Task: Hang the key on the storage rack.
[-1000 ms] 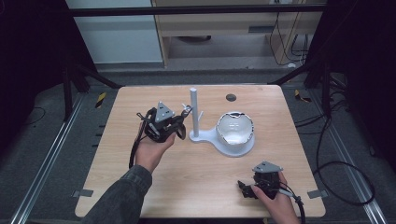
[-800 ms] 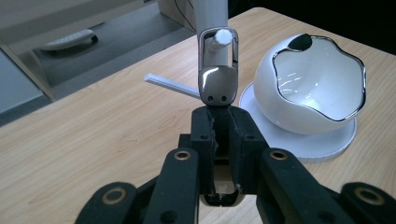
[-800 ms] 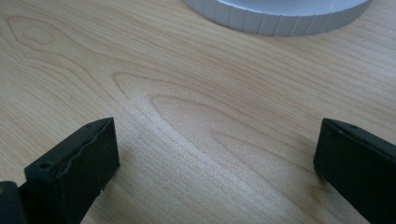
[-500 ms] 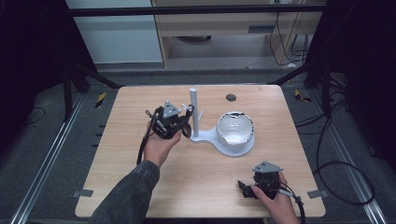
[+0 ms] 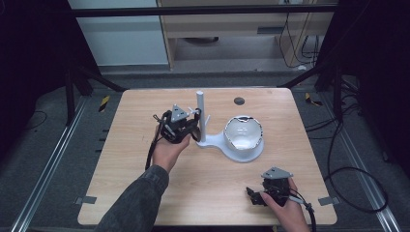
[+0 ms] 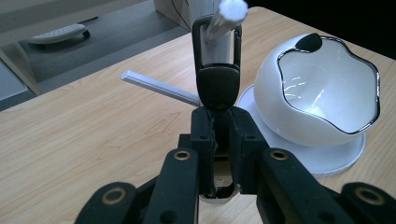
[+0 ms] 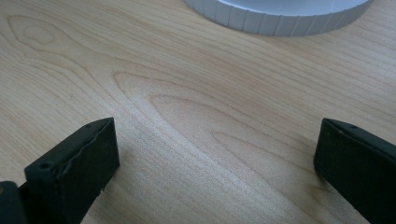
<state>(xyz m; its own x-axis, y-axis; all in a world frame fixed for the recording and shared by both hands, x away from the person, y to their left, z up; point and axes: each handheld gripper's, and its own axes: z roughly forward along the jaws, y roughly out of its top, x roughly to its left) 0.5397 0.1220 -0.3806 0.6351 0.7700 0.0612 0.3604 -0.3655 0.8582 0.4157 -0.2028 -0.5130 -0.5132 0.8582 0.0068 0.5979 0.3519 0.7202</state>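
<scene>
One white stand on the wooden table: one upright post, two thin pegs seen in the left gripper view, one round base carrying one white bowl with a wavy dark rim. One black key-fob-like clip, clamped between the pads of the left gripper, its loop threaded over a peg beside the post. Peg tip blurred; the clip's lower end is hidden by the jaws. Right gripper rests near the table's front edge, jaws apart, nothing between. One dark disc at the far edge.

White stand and bowl block mid-table; bare wood lies nearer.
</scene>
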